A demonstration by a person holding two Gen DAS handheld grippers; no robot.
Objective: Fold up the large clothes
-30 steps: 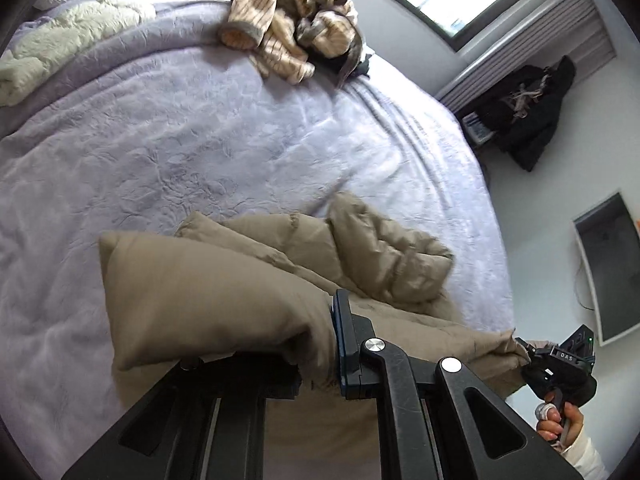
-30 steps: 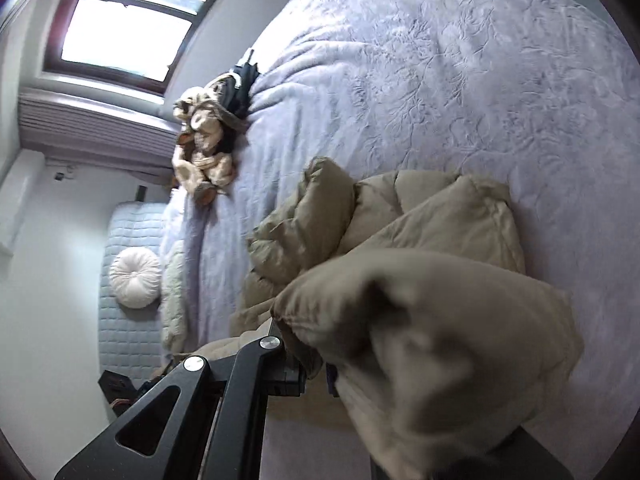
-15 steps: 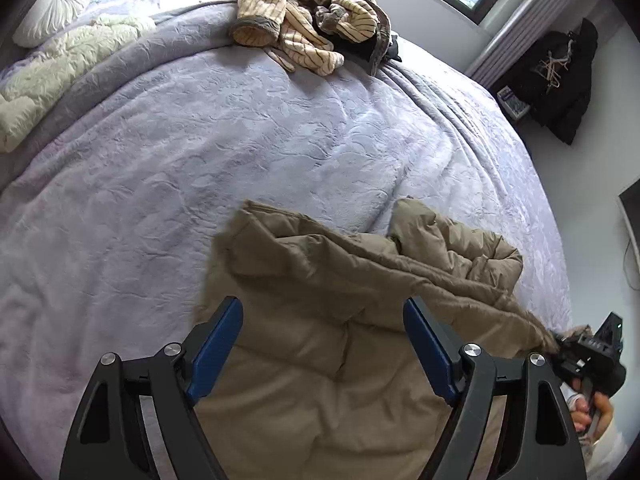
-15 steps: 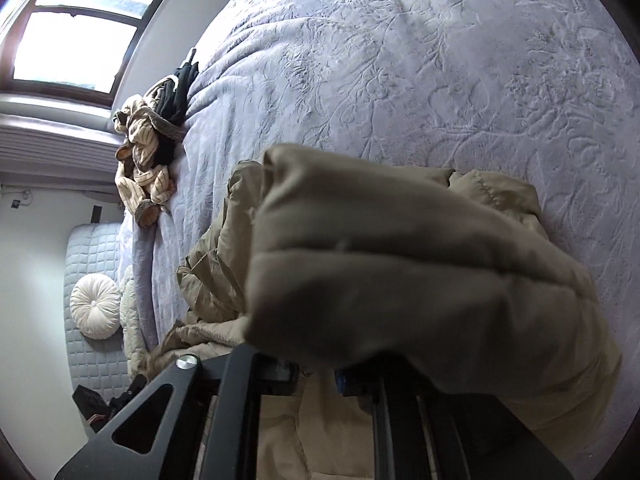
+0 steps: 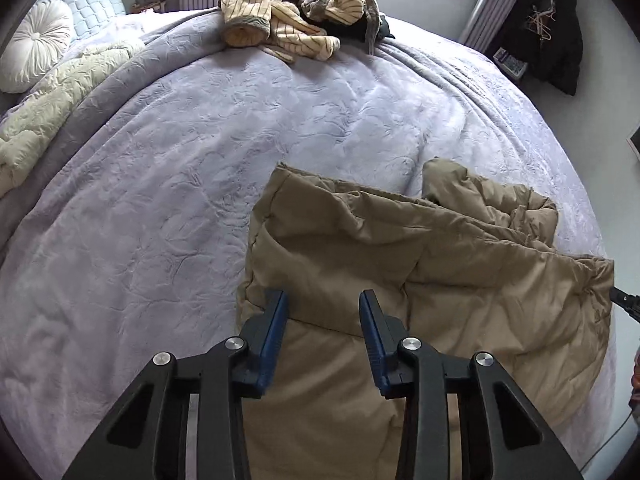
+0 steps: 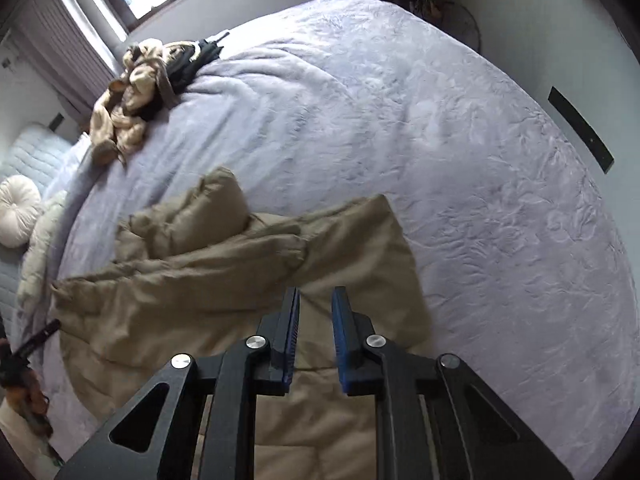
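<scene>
- The tan puffer coat (image 5: 420,280) lies on the near part of the bed (image 5: 200,160), partly folded, its upper layer turned over the lower one and a bunched part at its far right in the left wrist view.
- The left gripper (image 5: 323,300) hangs over the coat's near left part; its 2 blue-padded fingers (image 5: 276,320) stand a moderate way apart and are closing, with only coat fabric seen below the gap and nothing pinched.
- The right gripper (image 6: 315,300) hangs over the coat's near edge; its 2 fingers (image 6: 342,320) are narrow, closing, and grip nothing, the coat showing through the slit between them.
- A heap of striped cream garments (image 5: 288,12) with a dark item sits at the far edge of the bed, well apart from the coat.
- A round white cushion (image 5: 34,46) and a pale quilt (image 5: 52,96) lie at the bed's far left.
- A dark jacket (image 5: 560,28) hangs by the wall at the far right.
</scene>
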